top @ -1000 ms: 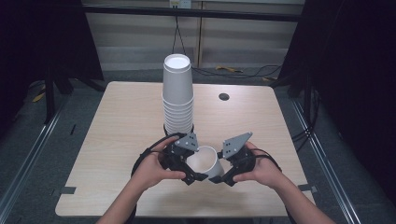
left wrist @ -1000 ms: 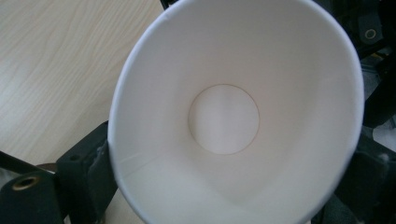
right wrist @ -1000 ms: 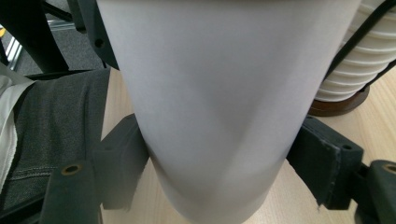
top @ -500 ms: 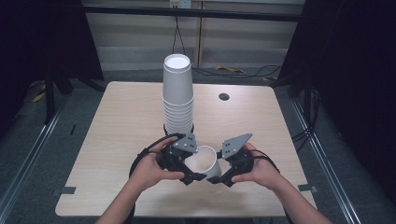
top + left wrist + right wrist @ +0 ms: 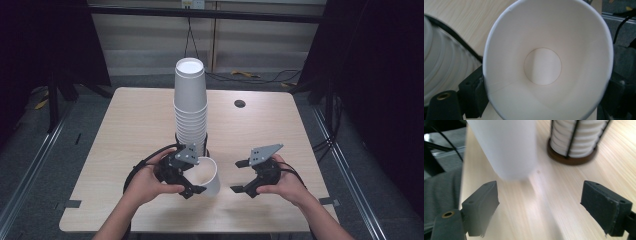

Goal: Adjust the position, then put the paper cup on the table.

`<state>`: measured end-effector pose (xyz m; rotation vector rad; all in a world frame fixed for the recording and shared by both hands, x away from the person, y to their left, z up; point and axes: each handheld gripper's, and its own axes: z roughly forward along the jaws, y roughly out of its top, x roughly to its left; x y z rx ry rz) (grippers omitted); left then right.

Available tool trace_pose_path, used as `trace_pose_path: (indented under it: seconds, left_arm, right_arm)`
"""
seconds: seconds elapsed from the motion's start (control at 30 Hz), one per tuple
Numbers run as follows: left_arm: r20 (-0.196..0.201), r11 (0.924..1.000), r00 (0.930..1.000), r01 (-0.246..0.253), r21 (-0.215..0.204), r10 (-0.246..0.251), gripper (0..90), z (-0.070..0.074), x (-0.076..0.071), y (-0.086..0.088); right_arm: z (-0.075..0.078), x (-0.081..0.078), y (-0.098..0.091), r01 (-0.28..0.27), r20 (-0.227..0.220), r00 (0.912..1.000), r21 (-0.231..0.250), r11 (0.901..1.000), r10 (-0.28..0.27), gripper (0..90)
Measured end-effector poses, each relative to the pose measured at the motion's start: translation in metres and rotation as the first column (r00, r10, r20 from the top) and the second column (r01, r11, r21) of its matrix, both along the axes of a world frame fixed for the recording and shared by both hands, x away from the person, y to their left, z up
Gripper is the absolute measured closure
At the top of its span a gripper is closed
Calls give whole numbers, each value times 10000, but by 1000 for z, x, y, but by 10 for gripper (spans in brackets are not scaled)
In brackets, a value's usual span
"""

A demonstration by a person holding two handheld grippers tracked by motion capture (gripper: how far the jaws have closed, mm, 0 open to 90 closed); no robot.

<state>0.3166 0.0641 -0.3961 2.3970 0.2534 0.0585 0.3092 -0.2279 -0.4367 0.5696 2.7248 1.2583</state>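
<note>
Wooden table (image 5: 125,125): left tool (image 5: 196,176) clamps paper cup (image 5: 207,175); inside visible (image 5: 542,66).

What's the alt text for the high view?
A person at a wooden table holds a white paper cup in the left gripper, tilted with its mouth toward the person. The right gripper is open and apart from the cup. A tall cup stack stands in a holder behind them.

No legible text, label or number anywhere.
</note>
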Motion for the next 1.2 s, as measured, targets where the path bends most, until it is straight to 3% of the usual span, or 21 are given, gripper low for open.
trace_pose_path:
  seconds: [0.27, 0.37, 0.4, 0.63, 0.83, 0.97, 1.2]
  left_arm:
    - [156, 9960, 9985, -542, 706, 532, 121, -6, 0, 22]
    - [113, 9939, 9969, -784, 781, 778, 120, -9, 1, 32]
    - [138, 9932, 9963, -858, 790, 850, 120, -9, 1, 34]
    - [171, 9861, 9915, -1304, 1028, 1293, 118, -13, 4, 52]
    - [372, 9809, 9905, -1364, 1386, 1325, 111, -21, 5, 57]
    - [266, 9832, 9887, -1494, 1052, 1474, 102, -26, 6, 61]
    - [457, 9857, 9892, -1430, 890, 1394, 87, -28, 5, 57]
  right_arm:
    - [-21, 2, -15, 838, -52, 9965, -144, 9964, -838, 140]
    - [-29, 1, -19, 1027, 216, 9946, -374, 9940, -1020, 140]
    - [-34, 2, -22, 1271, 115, 9919, -433, 9909, -1267, 140]
    - [-46, 3, -27, 1484, 364, 9886, -835, 9854, -1458, 140]
    - [-56, 1, -26, 1565, 493, 9871, -1019, 9824, -1521, 140]
    - [-62, 0, -25, 1559, 607, 9869, -1287, 9793, -1492, 135]
    - [-67, 1, -31, 1771, 393, 9839, -789, 9810, -1744, 133]
